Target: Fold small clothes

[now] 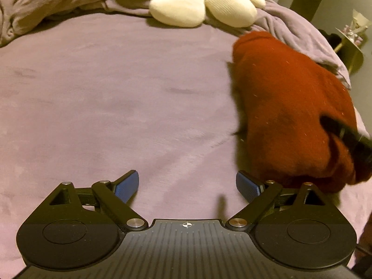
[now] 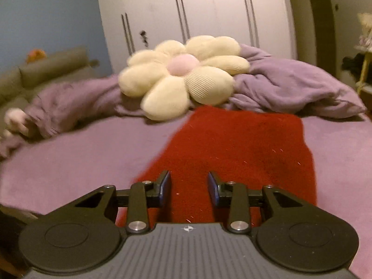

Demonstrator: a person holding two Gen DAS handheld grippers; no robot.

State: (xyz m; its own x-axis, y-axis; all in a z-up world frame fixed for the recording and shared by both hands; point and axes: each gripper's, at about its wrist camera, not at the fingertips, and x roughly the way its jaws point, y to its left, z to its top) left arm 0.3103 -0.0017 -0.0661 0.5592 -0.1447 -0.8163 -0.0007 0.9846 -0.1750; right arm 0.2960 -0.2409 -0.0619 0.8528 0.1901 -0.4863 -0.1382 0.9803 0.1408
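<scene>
A dark red knitted garment [image 1: 290,107] lies bunched on the right side of the purple bed cover [image 1: 116,104]. Its near end is raised off the cover and casts a shadow along its left edge. My left gripper [image 1: 187,182] hovers open over bare cover, with its right pad close to the garment's near corner and nothing between the pads. A black finger of my right gripper [image 1: 344,134] digs into the garment's raised end. In the right wrist view the red garment [image 2: 244,144] stretches away from my right gripper [image 2: 189,180], whose narrowly parted pads hold a thick fold of it.
A cream flower-shaped cushion [image 2: 183,76] and a crumpled purple blanket [image 2: 290,88] lie at the far end of the bed. White wardrobe doors [image 2: 197,11] stand behind. A small side table [image 1: 351,44] stands off the bed's right edge.
</scene>
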